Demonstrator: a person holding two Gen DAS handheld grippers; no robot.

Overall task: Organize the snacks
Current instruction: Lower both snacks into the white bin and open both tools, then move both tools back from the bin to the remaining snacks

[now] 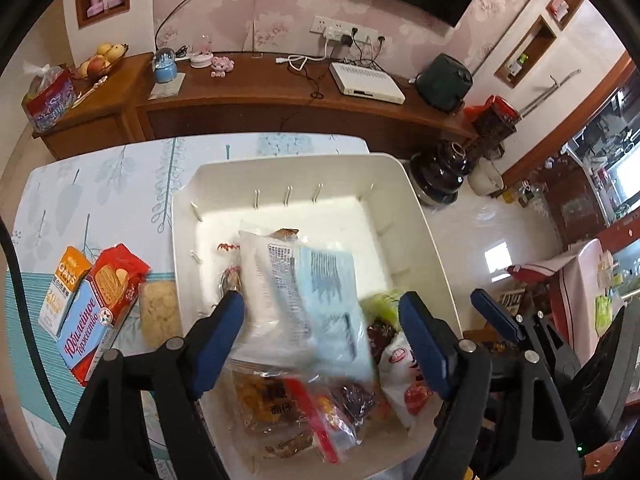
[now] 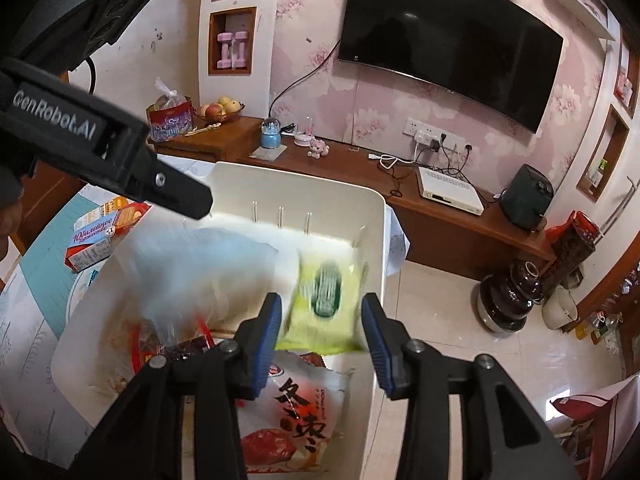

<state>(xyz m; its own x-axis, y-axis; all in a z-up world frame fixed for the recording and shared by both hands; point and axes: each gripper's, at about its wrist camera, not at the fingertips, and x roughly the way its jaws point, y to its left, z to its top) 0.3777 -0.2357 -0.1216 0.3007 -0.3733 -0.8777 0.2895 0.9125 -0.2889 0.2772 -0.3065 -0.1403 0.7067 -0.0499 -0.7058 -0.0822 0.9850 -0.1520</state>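
Both the left tongs (image 1: 322, 326) and right tongs (image 2: 322, 332) gaped, gripping nothing, their blurred white-and-blue packet (image 1: 304, 292) and green packet (image 2: 322, 296) apparently let go into the white bin (image 1: 304, 168) at centre frame.

Left wrist view: looks steeply down from close above the white rectangular plastic bin (image 1: 420, 208), facing the long brown wooden cabinet (image 1: 248, 96) at the wall.
Right wrist view: looks obliquely down from close over the bin's (image 2: 378, 248) right side, facing the black wall-mounted television (image 2: 448, 36).
Shared region: the bin, the cabinet (image 2: 340, 168), and the red-and-blue cardboard biscuit box (image 1: 96, 312) on the bin's left (image 2: 96, 236).
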